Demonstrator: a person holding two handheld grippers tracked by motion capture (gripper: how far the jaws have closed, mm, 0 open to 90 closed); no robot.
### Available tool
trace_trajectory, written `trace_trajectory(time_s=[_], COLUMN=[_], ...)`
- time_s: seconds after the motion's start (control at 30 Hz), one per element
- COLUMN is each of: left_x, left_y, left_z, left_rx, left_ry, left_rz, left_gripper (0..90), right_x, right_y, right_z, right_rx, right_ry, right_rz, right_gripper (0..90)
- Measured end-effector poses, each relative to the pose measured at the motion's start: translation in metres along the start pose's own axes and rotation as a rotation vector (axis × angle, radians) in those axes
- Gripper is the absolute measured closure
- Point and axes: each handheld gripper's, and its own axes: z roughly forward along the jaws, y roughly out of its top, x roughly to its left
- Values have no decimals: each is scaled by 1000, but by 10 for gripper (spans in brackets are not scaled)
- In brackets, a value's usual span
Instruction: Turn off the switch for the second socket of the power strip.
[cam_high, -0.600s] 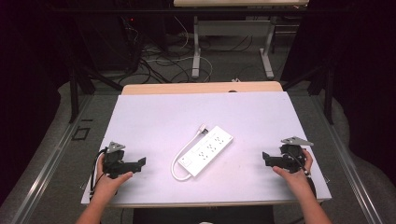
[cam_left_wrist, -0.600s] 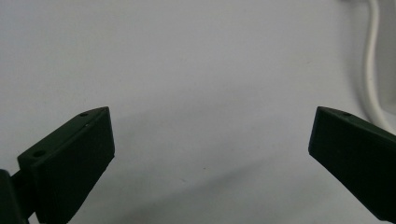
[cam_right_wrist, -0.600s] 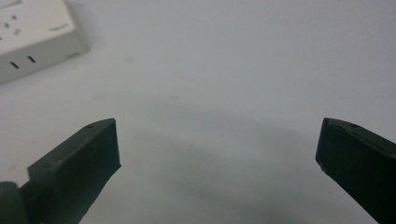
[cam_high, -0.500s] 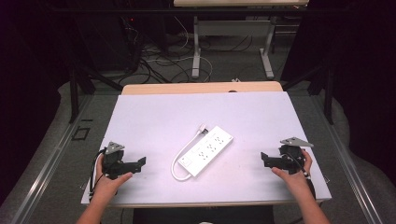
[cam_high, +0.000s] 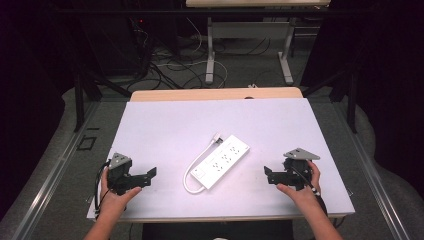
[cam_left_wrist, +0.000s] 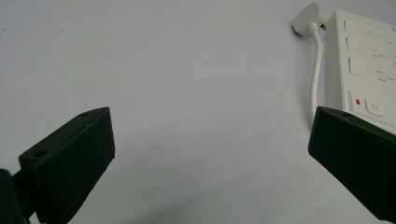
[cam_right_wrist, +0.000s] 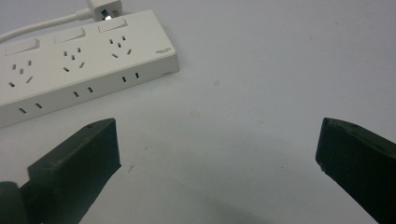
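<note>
Lying flat between 2 gaping, empty grippers, left gripper (cam_high: 145, 175) and right gripper (cam_high: 269, 175): white rigid plastic power strip (cam_high: 220, 160), light, slick; grab across narrow sides, not floppy cord (cam_high: 192, 175).

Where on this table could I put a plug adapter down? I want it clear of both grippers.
The far half of the table, between its back edge and the power strip, is bare. So is the near strip between the left gripper and the strip's looped cord. It is tighter between the power strip and the right gripper.
</note>
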Motion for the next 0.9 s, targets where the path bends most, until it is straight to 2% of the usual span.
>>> trace_trajectory(time_s=[0.13, 0.4, 0.5, 0.6, 0.67, 0.9], left_x=[-2, -8, -10, -12, -12, -14], left_y=[1, 1, 1, 1, 1, 0], left_z=[0, 1, 1, 1, 1, 2], left_rx=[1, 7, 5, 2, 3, 7], left_ry=[-4, -5, -2, -3, -3, 1], left_rz=[11, 24, 31, 32, 36, 45], left_gripper=[2, 4, 5, 11, 11, 11], right_x=[4, 7, 9, 12, 13, 22], right_y=[1, 3, 5, 7, 8, 16], right_z=[-1, -1, -1, 0, 1, 5], right_rx=[-1, 24, 29, 32, 29, 39], right_ry=[6, 39, 42, 78, 82, 109], right_rz=[-13, 20, 5, 4, 7, -35], right_gripper=[0, 47, 68, 88, 93, 132])
